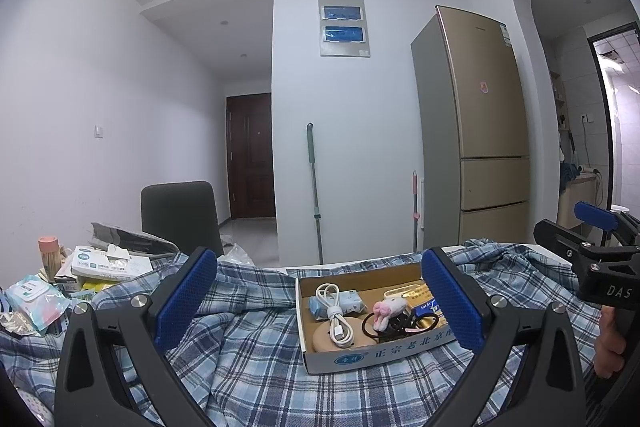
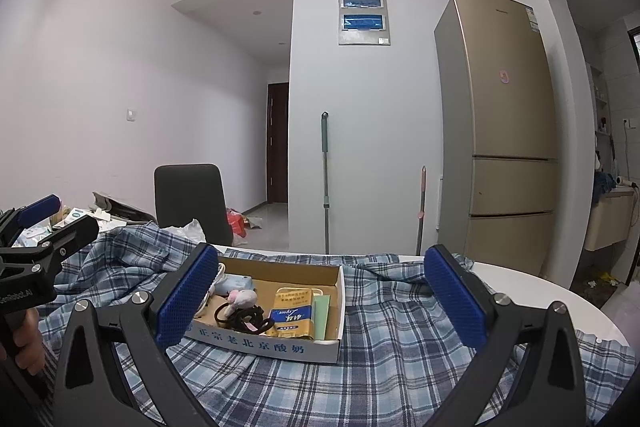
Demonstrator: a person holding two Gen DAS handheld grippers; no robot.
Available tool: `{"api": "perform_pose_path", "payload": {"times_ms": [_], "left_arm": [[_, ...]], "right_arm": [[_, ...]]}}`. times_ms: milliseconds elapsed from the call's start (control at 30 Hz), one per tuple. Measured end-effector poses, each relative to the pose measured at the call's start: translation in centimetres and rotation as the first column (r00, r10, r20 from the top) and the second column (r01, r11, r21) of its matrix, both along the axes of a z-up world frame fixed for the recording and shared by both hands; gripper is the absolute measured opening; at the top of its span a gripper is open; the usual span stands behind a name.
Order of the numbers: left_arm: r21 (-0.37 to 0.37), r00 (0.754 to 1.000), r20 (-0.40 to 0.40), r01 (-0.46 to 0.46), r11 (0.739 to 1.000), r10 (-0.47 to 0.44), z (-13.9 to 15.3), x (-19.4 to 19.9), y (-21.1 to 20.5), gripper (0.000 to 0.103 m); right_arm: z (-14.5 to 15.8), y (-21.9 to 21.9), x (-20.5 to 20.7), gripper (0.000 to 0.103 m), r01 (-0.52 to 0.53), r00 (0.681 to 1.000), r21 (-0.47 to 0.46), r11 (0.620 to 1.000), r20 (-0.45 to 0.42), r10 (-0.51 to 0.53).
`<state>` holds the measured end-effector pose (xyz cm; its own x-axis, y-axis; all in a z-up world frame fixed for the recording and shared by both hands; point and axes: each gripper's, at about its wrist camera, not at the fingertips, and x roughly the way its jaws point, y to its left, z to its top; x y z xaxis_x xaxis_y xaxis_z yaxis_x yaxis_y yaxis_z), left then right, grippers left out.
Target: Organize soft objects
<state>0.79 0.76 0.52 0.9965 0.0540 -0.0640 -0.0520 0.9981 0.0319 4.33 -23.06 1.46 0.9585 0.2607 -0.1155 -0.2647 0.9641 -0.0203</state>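
Observation:
A blue plaid shirt [image 1: 256, 359] lies crumpled across the table; it also shows in the right wrist view [image 2: 400, 339]. A shallow cardboard box [image 1: 360, 357] sits on it, holding a white cable [image 1: 334, 311], a pink plush toy [image 1: 387, 309], black hair ties and a yellow packet [image 2: 292, 311]. The box also shows in the right wrist view [image 2: 264, 343]. My left gripper [image 1: 316, 301] is open and empty, just short of the box. My right gripper [image 2: 320, 301] is open and empty, with the box between its left finger and centre.
Tissue packs and wipes [image 1: 100, 263] are piled at the table's left. A dark chair [image 1: 180, 215] stands behind the table. A fridge [image 1: 480, 131] and mop handles [image 1: 316, 195] stand by the far wall. The white table edge [image 2: 560, 303] shows at the right.

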Motion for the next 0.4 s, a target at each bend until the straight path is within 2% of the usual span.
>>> {"api": "perform_pose_path", "payload": {"times_ms": [400], "left_arm": [[0.000, 1.000, -0.002, -0.001, 1.000, 0.001, -0.02, 0.02, -0.01, 0.103]], "right_arm": [[0.16, 0.03, -0.20, 0.103, 0.001, 1.000, -0.002, 1.000, 0.013, -0.001]]}}
